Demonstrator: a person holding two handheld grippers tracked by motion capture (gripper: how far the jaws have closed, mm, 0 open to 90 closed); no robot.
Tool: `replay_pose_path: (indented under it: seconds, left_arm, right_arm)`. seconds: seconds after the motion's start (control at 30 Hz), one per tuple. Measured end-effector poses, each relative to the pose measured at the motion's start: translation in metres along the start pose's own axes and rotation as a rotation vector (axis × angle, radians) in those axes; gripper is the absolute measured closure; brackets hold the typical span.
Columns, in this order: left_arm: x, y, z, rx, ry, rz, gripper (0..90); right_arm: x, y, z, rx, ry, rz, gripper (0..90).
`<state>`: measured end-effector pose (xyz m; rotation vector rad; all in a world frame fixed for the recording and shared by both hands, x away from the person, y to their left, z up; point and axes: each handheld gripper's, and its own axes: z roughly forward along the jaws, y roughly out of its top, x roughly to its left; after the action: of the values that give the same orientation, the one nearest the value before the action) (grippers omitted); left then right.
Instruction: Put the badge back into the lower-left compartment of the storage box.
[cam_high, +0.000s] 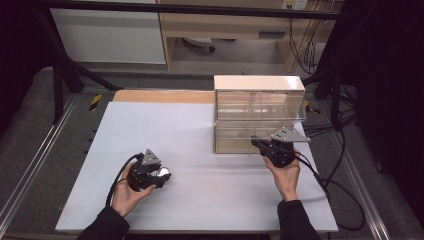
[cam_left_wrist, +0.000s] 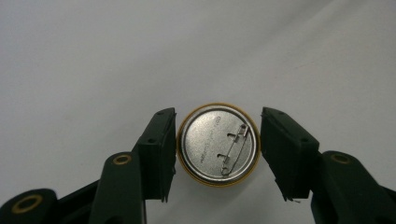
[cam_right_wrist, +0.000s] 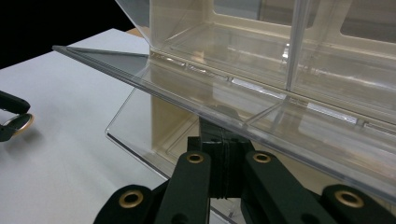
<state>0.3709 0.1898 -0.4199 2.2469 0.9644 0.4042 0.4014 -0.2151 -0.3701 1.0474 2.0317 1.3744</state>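
Observation:
A round pin badge (cam_left_wrist: 205, 140) with a gold rim shows its silver back and safety pin. My left gripper (cam_left_wrist: 217, 145) is shut on it by its edges, just above the white table (cam_high: 200, 145). In the high view the left gripper (cam_high: 162, 175) holds the badge (cam_high: 163, 173) at the table's front left. My right gripper (cam_high: 260, 144) is at the lower front of a clear two-level drawer box (cam_high: 257, 100). In the right gripper view the right gripper (cam_right_wrist: 219, 135) has its jaws pressed together on the pulled-out lower drawer's clear front (cam_right_wrist: 140, 140), tips seen through plastic.
The drawer box stands at the table's back right, its upper drawer lip (cam_right_wrist: 187, 79) jutting over my right gripper. Black frame posts (cam_high: 57, 80) flank the table. Cables (cam_high: 345, 200) trail off the right side. The left gripper (cam_right_wrist: 11, 119) shows far left in the right gripper view.

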Motion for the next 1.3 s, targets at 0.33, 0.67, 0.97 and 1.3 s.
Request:
replay_pose_path:
  seconds: [0.33, 0.67, 0.97, 1.3]
  left_arm:
    - [-0.011, 0.011, -0.001, -0.021, -0.009, 0.015, 46.3]
    - [-0.022, 0.029, 0.000, -0.044, -0.021, 0.036, 46.3]
    - [-0.031, 0.045, -0.001, -0.079, -0.032, 0.049, 46.3]
    - [-0.044, 0.062, 0.004, -0.103, -0.050, 0.067, 46.3]
  right_arm:
    - [0.000, 0.000, 0.000, 0.001, -0.002, 0.004, 90.0]
    - [-0.001, 0.001, -0.001, 0.002, -0.003, 0.006, 90.0]
    - [-0.002, 0.001, 0.000, 0.003, -0.001, 0.007, 90.0]
    - [-0.001, 0.003, 0.000, 0.002, -0.002, 0.002, 90.0]
